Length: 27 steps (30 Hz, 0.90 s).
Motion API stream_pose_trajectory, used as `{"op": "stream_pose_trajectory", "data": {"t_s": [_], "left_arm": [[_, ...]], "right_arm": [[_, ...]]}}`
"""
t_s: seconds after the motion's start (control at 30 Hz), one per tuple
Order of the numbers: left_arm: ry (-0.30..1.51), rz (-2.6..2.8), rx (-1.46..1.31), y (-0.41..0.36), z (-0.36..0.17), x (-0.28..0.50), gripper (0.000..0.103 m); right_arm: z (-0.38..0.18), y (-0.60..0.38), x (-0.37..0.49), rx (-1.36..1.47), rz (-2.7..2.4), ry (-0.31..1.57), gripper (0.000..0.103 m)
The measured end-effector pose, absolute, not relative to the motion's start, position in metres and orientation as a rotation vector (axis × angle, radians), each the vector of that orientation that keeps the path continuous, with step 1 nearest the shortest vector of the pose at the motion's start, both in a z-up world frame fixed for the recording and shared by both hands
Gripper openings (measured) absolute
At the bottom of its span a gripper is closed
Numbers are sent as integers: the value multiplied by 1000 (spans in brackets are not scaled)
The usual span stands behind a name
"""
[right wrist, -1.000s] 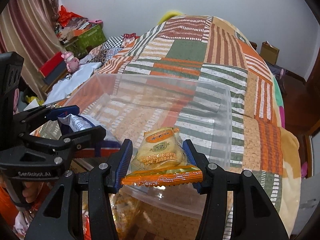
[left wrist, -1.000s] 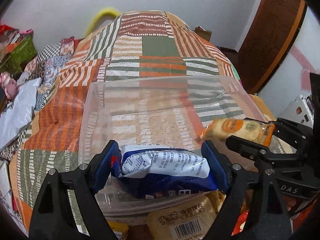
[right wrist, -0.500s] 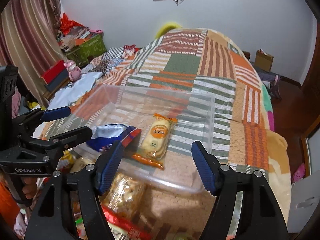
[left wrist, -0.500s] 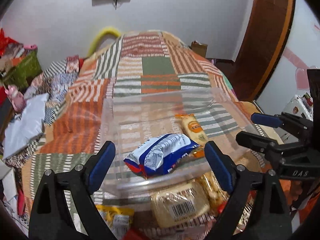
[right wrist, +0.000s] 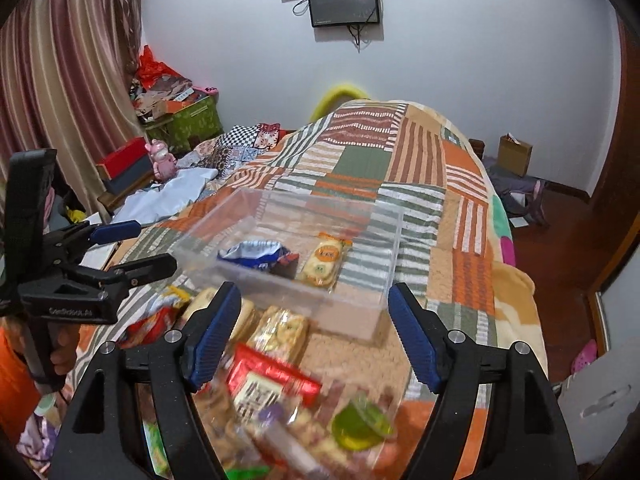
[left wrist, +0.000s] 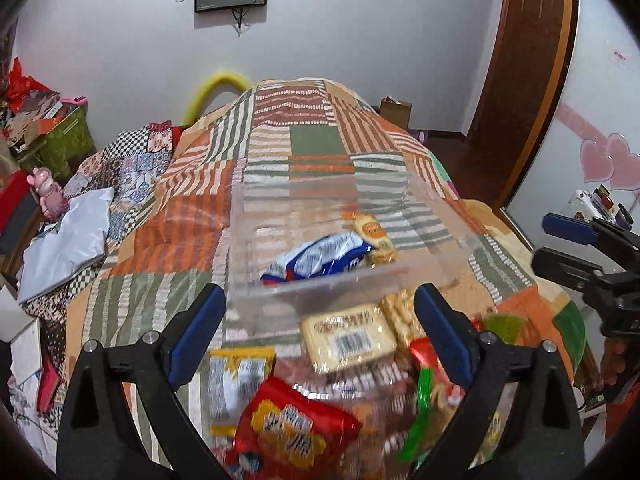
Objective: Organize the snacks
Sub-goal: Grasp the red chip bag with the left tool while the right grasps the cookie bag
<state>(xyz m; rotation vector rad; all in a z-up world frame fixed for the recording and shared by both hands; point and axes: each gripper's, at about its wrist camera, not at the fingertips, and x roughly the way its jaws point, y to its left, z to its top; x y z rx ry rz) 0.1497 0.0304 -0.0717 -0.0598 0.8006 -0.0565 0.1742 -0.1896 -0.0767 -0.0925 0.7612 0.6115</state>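
A clear plastic box [left wrist: 320,292] [right wrist: 384,236] stands on the patchwork bedspread. In it lie a blue-and-white snack packet [left wrist: 320,260] [right wrist: 256,254] and, to its right, a yellow-orange cracker packet [left wrist: 374,232] [right wrist: 324,262]. My left gripper [left wrist: 320,328] hangs before the box's near wall, jaws still opening, nothing between them. My right gripper [right wrist: 314,332] is also back from the box, its jaws opening and empty. Below both lies a pile of loose snacks: a pale barcode packet [left wrist: 348,338], a red bag [left wrist: 292,428] [right wrist: 268,384], a green jelly cup [right wrist: 360,424].
The bedspread [left wrist: 304,140] stretches far beyond the box. Clutter, a green crate [right wrist: 192,120] and a pink toy [left wrist: 48,196] sit at the left; a white sheet [left wrist: 68,240] lies at the bed's left edge. A door [left wrist: 520,80] is at the right.
Both grippers let go of their packets, which dropped into the clear box. Both then drew back and upward from the box with jaws widening, bringing the loose snack pile into view.
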Motion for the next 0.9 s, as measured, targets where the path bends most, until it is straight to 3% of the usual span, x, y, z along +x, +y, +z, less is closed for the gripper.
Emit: {"op": "stream_pose_trajectory", "data": {"t_s": [0.9], "left_arm": [[997, -33, -116, 59, -157, 79, 98]], "right_arm": [[-148, -145, 105, -166, 758, 907, 74]]}}
